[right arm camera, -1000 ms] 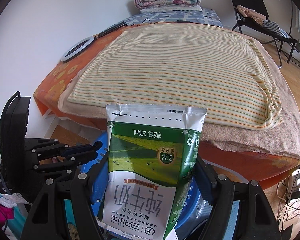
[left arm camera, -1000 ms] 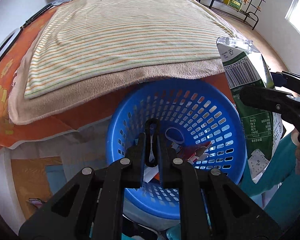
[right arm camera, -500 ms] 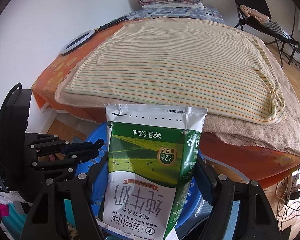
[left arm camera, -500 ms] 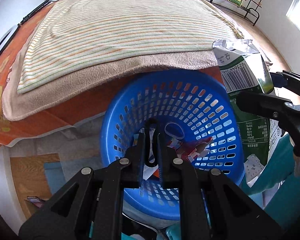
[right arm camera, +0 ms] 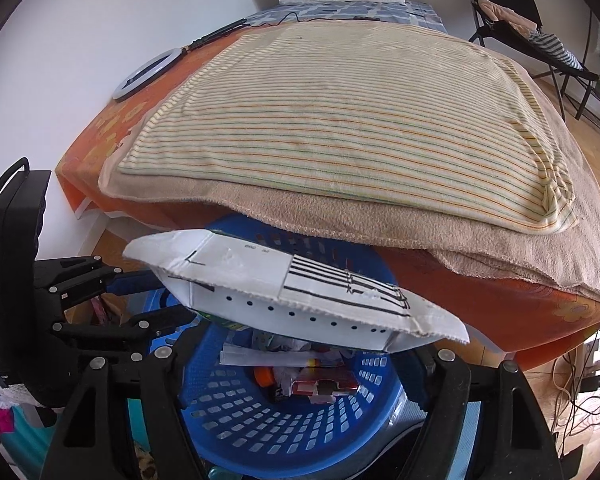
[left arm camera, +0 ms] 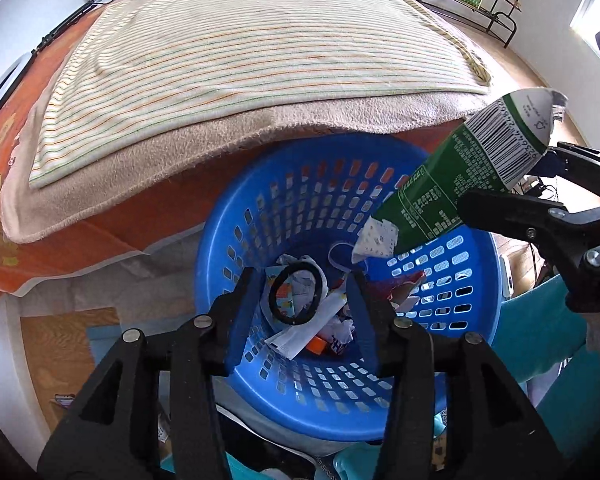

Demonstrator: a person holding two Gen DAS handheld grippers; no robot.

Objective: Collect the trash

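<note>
Two grippers hang over the blue basket [left arm camera: 452, 280], which sits on the floor against the near edge of the bed [right arm camera: 340, 120]. The left gripper [left arm camera: 304, 300] has just been opening — its jaws now stand apart, a black ring [left arm camera: 298, 294] loose between them. The right gripper [right arm camera: 300, 356] pinches a green milk carton [left arm camera: 460, 184], tilted bottom-first into the basket above the crumpled wrappers [right arm camera: 300, 376].
</note>
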